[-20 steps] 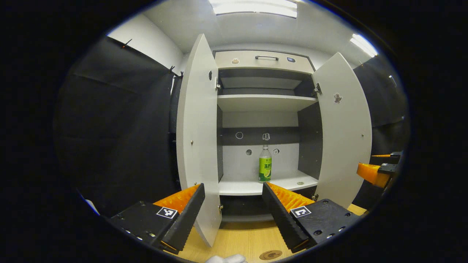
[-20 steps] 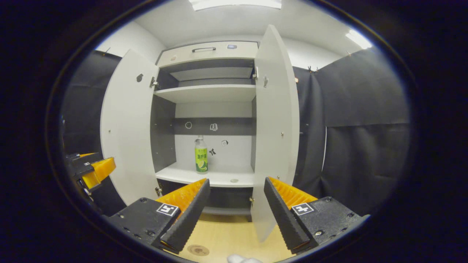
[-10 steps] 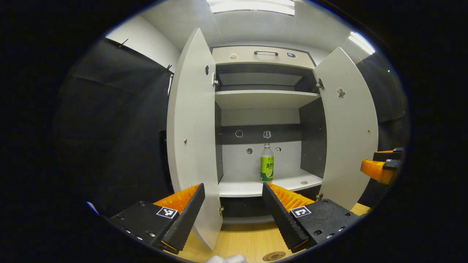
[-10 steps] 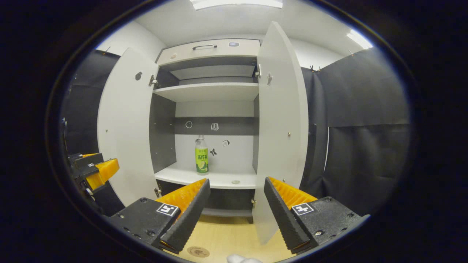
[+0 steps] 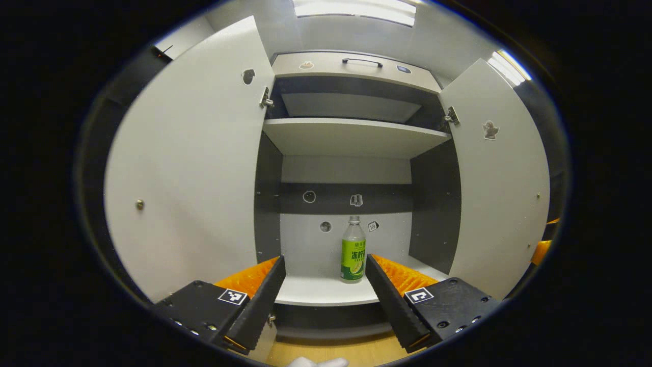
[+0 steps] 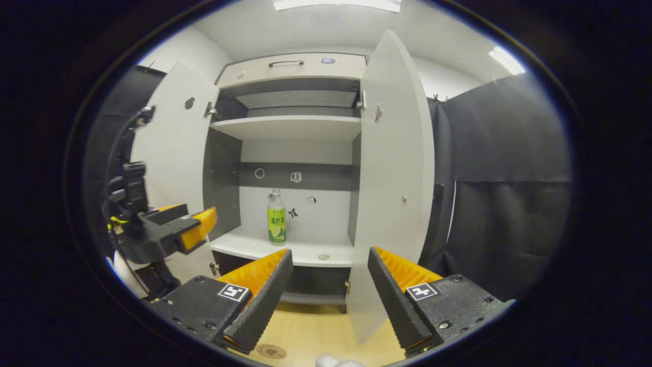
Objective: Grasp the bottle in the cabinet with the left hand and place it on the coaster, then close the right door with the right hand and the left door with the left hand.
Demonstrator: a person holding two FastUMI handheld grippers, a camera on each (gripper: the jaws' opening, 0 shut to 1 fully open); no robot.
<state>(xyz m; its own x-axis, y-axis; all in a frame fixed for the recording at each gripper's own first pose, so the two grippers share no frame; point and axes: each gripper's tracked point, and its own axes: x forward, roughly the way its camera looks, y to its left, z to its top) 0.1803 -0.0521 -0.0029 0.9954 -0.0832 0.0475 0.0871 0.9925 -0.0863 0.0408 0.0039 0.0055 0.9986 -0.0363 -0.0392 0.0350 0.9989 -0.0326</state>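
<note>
A clear bottle (image 5: 353,252) with a green label stands upright on the cabinet's lower shelf (image 5: 326,291); the right gripper view has the bottle (image 6: 276,218) there too. Both white doors hang open: the left door (image 5: 188,168) close on my left, the right door (image 6: 395,173) before the right gripper. My left gripper (image 5: 324,272) is open, empty, short of the shelf's front edge, with the bottle farther in, just right of centre. The left gripper (image 6: 196,232) also appears beside the left door. My right gripper (image 6: 330,265) is open, empty, back over the wooden table. A round coaster (image 6: 270,350) lies on the table.
An upper shelf (image 5: 351,135) and a top drawer with a handle (image 5: 361,62) sit above. A small round disc (image 6: 323,257) lies on the lower shelf to the bottle's right. Black cloth (image 6: 509,178) hangs to the right of the cabinet. The wooden table (image 6: 310,331) runs below the cabinet.
My left gripper has moved forward toward the cabinet opening; the bottle and left door look larger and nearer. The right gripper has stayed nearly still. Both stay open.
</note>
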